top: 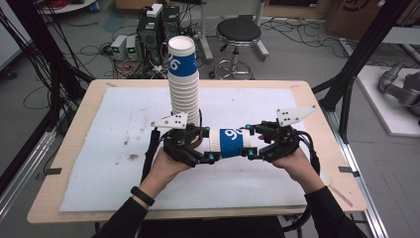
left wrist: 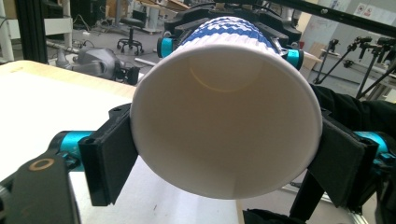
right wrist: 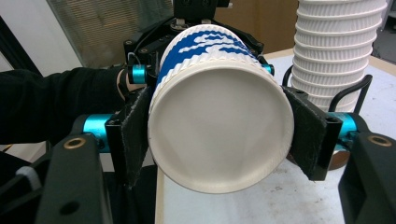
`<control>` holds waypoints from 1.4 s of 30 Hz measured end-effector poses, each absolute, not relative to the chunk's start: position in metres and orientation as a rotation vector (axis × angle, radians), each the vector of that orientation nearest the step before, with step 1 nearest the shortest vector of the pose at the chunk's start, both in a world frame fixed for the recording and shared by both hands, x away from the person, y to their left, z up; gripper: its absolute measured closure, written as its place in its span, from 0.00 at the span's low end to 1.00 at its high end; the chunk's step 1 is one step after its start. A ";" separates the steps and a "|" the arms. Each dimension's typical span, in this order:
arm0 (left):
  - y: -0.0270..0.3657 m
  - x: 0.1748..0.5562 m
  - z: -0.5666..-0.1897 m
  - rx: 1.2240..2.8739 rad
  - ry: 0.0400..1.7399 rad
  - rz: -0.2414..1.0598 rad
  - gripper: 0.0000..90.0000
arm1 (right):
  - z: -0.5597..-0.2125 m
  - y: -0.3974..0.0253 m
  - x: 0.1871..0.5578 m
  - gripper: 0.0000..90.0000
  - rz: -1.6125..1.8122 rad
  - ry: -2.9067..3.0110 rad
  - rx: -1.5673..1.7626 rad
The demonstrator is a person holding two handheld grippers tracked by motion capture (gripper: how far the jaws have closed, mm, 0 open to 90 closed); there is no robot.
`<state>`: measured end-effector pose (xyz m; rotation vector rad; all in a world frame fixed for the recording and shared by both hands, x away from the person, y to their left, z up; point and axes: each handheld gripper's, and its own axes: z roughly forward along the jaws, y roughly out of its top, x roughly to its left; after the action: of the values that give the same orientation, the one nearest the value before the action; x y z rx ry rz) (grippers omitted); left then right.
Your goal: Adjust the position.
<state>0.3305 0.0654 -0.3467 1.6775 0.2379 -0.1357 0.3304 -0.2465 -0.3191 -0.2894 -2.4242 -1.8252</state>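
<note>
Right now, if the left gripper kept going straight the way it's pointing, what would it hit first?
The left gripper points across at the right gripper, and both are clamped on the same cup lying sideways between them. Pushing on would probably drive the cup against the right gripper first.

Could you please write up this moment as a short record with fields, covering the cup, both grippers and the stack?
held item: blue-and-white paper cup, lying sideways above the table
left gripper: jaws clamped on the cup's open rim end
right gripper: jaws clamped on the cup's closed base end
cup interior: empty, seen in the left gripper view
cup stack: upright behind the left gripper, top cup blue-banded
surface: white mat with a few dark marks on a wooden table
</note>
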 end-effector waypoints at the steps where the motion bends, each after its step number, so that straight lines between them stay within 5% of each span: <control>1: 0.065 0.330 -0.347 1.678 0.238 -0.134 0.21 | -0.319 -0.246 0.331 0.34 -1.823 -2.433 -0.280; 16: 0.061 0.327 -0.338 1.865 0.204 -0.063 0.23 | -0.319 -0.243 0.330 0.23 -1.710 -2.532 -0.308; 25: 0.057 0.326 -0.335 1.984 0.182 -0.024 0.23 | -0.322 -0.234 0.328 0.23 -1.617 -2.585 -0.308; 42: 0.061 0.327 -0.333 1.951 0.200 -0.034 0.23 | -0.329 -0.227 0.330 0.32 -1.494 -2.651 -0.293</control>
<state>0.3265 0.0605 -0.3333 1.9505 0.1999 -0.0341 0.3298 -0.2269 -0.3295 -0.2934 -2.6506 -1.4939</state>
